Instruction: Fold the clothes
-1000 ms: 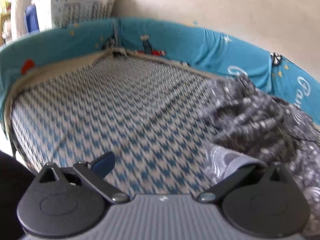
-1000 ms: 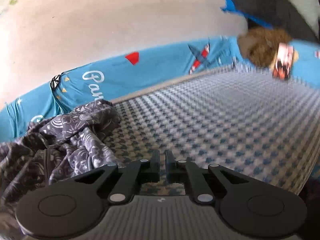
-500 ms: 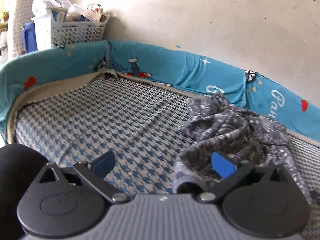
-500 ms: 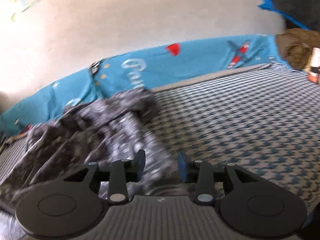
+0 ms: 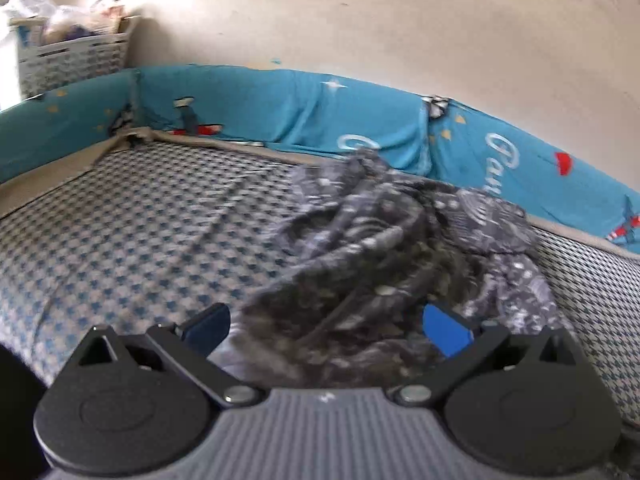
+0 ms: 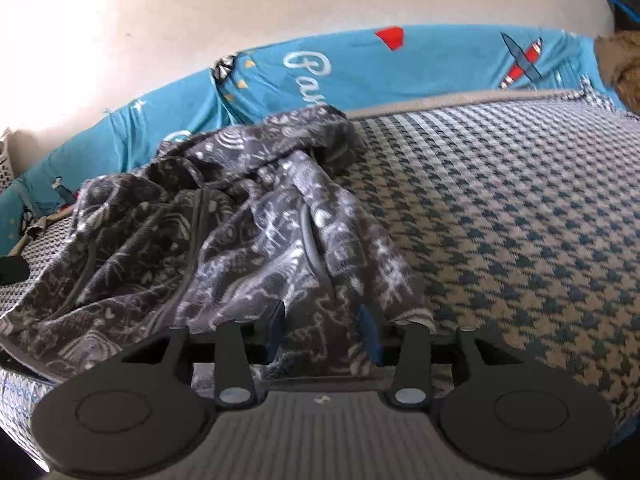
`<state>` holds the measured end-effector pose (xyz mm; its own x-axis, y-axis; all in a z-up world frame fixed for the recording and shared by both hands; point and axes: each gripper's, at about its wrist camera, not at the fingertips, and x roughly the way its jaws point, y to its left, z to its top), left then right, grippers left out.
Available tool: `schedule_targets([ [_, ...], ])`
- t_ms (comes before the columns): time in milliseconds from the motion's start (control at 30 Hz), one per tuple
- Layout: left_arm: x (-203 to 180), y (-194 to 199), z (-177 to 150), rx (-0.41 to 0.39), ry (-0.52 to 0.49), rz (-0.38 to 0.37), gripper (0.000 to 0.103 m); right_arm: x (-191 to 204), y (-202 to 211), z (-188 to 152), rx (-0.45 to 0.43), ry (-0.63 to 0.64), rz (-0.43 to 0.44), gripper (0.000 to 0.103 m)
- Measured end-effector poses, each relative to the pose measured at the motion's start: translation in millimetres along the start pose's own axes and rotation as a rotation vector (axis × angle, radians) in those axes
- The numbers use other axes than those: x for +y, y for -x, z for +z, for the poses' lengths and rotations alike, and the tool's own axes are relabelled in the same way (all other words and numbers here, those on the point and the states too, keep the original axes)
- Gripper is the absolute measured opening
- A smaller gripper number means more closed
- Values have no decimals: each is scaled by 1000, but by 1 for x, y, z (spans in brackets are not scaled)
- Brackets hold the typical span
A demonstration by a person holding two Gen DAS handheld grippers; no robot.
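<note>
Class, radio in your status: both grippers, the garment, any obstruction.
Left gripper open over crumpled grey garment. Right gripper open, fabric edge between fingers, not clamped. Garment unfolded on checked mattress. No obstruction.

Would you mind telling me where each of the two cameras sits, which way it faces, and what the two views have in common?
Left wrist view: sits on the left gripper, looking forward over the checked mattress toward the blue bumper and white basket; its open fingers straddle the grey patterned garment.
Right wrist view: sits on the right gripper, facing the same bumper and wall; its open fingers frame a garment edge.
Shared: the garment, mattress, bumper and wall.
</note>
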<state>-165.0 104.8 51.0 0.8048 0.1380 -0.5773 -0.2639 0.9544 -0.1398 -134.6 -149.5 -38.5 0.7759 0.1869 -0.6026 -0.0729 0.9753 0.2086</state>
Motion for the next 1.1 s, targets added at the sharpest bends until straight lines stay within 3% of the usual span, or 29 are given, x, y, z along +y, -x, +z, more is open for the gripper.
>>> schedule_targets([
  [233,-34,-35,0,21,-165,-147,103,-1,-4,-2,39,9,-19,43],
  [500,-67,-77,6,50,-358,-183,103,7,-3,-1,46,76,-33,45],
  [667,-64,-104,9,82,-397,-196,103,5,0,16,35,50,-11,45],
  [800,-45,-127,6,156,-298,-139,103,9,-3,28,33,60,32,45],
  [967,-12,-150,5,274,-98,-64,103,23,-18,49,52,132,109,45],
  [1100,-1,-145,5,263,-16,-79,103,41,-31,69,13,220,154,45],
])
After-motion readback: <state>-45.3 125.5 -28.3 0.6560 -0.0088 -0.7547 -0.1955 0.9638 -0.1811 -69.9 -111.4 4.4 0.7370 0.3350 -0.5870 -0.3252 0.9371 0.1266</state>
